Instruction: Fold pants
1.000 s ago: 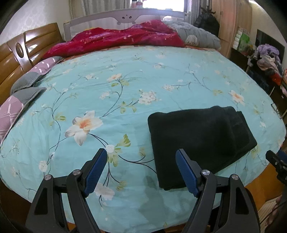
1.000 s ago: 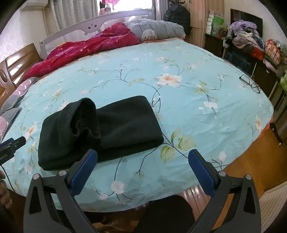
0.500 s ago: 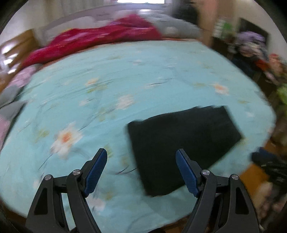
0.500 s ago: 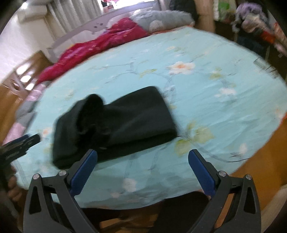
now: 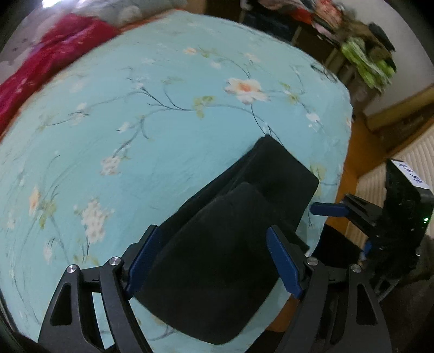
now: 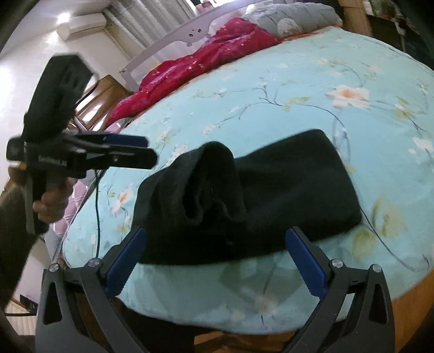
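The black pants lie folded in a thick bundle near the front edge of the floral turquoise bed. In the right wrist view the pants show a raised, curled flap at their left end. My left gripper is open and points steeply down over the bundle, with nothing pressed between its blue pads. From the right wrist view the left gripper hangs in the air left of the pants, held by a hand. My right gripper is open just in front of the pants, not touching them; it is the right gripper at the bed's edge.
A red quilt and a grey pillow lie at the bed's far end, by a white rail and a wooden headboard. Glasses rest near the bed's right edge. Piled clothes and a radiator stand beyond it.
My left gripper has swung right and rolled, and now looks down on the pants. My right gripper has tipped lower and closer to them. Both have stayed open.
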A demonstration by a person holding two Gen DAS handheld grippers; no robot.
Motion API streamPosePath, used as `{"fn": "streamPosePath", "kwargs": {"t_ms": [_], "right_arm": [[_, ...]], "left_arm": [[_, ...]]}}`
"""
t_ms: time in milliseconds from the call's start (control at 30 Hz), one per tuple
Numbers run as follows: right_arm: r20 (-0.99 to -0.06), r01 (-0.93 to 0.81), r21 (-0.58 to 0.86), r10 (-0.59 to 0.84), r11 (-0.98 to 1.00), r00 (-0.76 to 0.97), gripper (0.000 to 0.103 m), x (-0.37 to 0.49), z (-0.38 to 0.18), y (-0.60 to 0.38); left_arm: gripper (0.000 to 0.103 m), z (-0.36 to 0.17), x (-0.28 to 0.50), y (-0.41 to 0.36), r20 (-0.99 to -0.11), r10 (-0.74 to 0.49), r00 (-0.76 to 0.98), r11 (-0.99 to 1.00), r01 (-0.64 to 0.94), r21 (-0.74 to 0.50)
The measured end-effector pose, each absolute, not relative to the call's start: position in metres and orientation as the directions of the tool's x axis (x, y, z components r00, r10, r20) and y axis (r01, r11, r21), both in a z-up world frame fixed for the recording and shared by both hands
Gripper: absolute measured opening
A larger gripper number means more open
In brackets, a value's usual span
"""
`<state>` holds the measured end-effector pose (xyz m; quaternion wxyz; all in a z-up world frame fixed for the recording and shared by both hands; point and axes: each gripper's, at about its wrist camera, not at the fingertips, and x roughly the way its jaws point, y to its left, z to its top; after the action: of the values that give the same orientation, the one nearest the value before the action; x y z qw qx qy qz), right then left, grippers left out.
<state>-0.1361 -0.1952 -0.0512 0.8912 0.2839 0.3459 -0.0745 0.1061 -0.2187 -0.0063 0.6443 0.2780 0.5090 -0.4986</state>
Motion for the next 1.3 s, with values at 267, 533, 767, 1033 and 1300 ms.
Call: {"fn": "streamPosePath", "kwargs": {"t_ms": [267,533,767,1033,1300], "right_arm": [[-0.578,0.249,0.600,0.197,0.760,0.792,0.102,-0.110,-0.080,-0.202],[-0.536,0.245,0.714,0.286,0.656,0.794,0.055,-0.112,-0.100,-0.210],[-0.474,0.196,0.770,0.338,0.608,0.813,0.039,-0.119,-0.073,-0.210],[-0.389,0.229,0.802,0.191,0.552,0.901,0.035,-0.170,-0.053,-0.256],[-0.523,0.416,0.772,0.108,0.480,0.846,0.037,-0.180,-0.099,-0.302]], "left_arm": [[0.081,-0.059,0.129,-0.229,-0.938,-0.291,-0.188,0.290,0.917,-0.274],[0.040,-0.083,0.128,-0.219,-0.913,-0.329,-0.241,0.285,0.897,-0.339],[0.020,-0.029,0.103,-0.198,-0.874,-0.460,-0.159,0.271,0.912,-0.309],[0.023,-0.013,0.078,-0.278,-0.852,-0.508,-0.126,0.245,0.927,-0.283],[0.041,-0.062,0.076,-0.313,-0.913,-0.405,-0.050,0.390,0.894,-0.222]]}}
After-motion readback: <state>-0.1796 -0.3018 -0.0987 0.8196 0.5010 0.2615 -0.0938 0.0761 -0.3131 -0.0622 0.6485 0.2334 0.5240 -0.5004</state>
